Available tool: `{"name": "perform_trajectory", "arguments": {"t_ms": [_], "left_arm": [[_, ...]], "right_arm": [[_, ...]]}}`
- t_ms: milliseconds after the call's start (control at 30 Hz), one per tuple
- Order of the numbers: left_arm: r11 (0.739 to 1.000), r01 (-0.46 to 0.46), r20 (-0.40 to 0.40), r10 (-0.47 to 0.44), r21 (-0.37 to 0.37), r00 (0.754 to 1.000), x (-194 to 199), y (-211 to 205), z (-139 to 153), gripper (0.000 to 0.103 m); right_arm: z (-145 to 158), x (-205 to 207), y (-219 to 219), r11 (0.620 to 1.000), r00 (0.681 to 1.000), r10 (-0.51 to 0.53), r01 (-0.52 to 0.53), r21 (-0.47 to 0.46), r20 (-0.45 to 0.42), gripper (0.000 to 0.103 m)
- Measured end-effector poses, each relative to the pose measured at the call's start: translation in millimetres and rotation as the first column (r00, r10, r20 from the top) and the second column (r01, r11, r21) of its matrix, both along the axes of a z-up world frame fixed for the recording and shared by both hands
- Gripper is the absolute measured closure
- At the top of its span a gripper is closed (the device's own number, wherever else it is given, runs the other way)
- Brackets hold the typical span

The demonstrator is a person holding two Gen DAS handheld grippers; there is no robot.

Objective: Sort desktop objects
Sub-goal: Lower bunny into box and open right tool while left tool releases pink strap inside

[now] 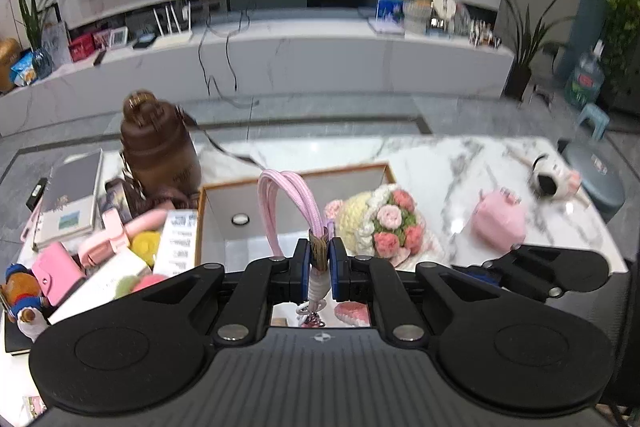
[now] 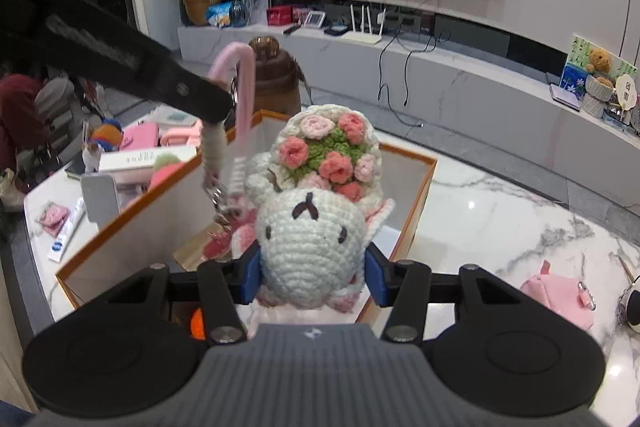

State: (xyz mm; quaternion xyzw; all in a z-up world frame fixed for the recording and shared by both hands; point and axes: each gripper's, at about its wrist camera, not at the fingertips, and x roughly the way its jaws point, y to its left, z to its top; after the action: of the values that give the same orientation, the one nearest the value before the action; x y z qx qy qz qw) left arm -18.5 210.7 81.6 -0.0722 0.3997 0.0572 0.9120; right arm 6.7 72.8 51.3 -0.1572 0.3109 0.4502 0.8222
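Observation:
My left gripper (image 1: 319,263) is shut on a pink cord strap (image 1: 290,203) with a keyring charm hanging below, held above the white box (image 1: 296,173) with an orange rim. In the right wrist view the strap (image 2: 240,99) hangs from the left gripper over the box (image 2: 424,187). My right gripper (image 2: 312,269) is shut on a white crochet bunny (image 2: 312,239) carrying a rose bouquet (image 2: 328,155), held over the box's near right side. The bunny (image 1: 380,223) also shows in the left wrist view, right of the strap.
A brown bottle (image 1: 158,143), a notebook (image 1: 72,199), pink cases and soft toys crowd the table's left. A pink pouch (image 1: 498,225) and a black-and-white toy (image 1: 550,179) lie on the marble table (image 1: 440,163) to the right. A toothpaste tube (image 2: 68,231) lies left of the box.

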Motion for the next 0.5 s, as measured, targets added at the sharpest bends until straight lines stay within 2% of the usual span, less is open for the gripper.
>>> {"name": "perform_trajectory", "arguments": {"t_ms": [400,500], "left_arm": [[1.000,0.020,-0.112,-0.019,0.002,0.994,22,2,-42,0.092],[0.999,0.029,-0.139,-0.027,0.017,0.990,27,1,-50,0.092]], "right_arm": [[-21,10,23,0.995,0.999,0.015,-0.019,-0.097,-0.041,0.050],[-23,10,28,0.993,0.999,0.016,-0.019,-0.113,-0.028,0.050]]}}
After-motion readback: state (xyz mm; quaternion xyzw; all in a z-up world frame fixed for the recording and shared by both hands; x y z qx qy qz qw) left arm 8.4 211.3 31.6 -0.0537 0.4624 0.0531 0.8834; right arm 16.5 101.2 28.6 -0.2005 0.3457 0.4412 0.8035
